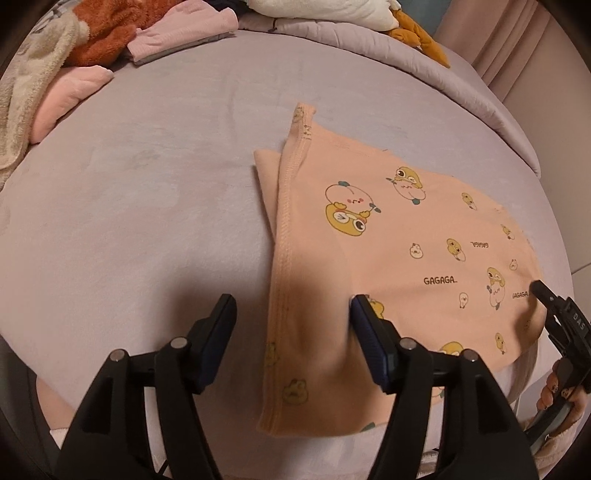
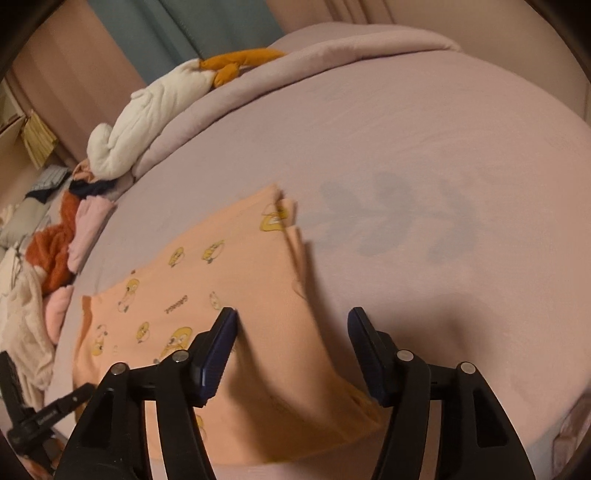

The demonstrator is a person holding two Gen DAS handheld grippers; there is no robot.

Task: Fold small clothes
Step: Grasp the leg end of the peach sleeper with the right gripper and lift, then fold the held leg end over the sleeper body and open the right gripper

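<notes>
While both claws stand wide open and grip nothing, the peach cotton garment printed with yellow cartoon ducks [image 1: 399,240] lies flat on the lilac plush bed cover [image 1: 147,192], at the near right of the bed in the left wrist view. The left gripper [image 1: 293,306] hovers over the garment's left stitched hem, its jaws far apart with the hem between them; whether a pad touches the cloth cannot be told. The right gripper [image 2: 291,317] hangs over the garment's right edge, jaws equally spread, its left finger above the cloth and its right finger above bare cover. The garment is partly folded, a hemmed flap lying over a lower layer, with "GAGAGA" lettering on top. At the bed's far edge a rolled lilac quilt [image 1: 369,40] carries a white and orange plush toy [image 2: 147,118]. Far left sits a heap of pink, rust and cream clothes [image 1: 92,40]. Pink curtains [image 1: 524,33] hang behind.
</notes>
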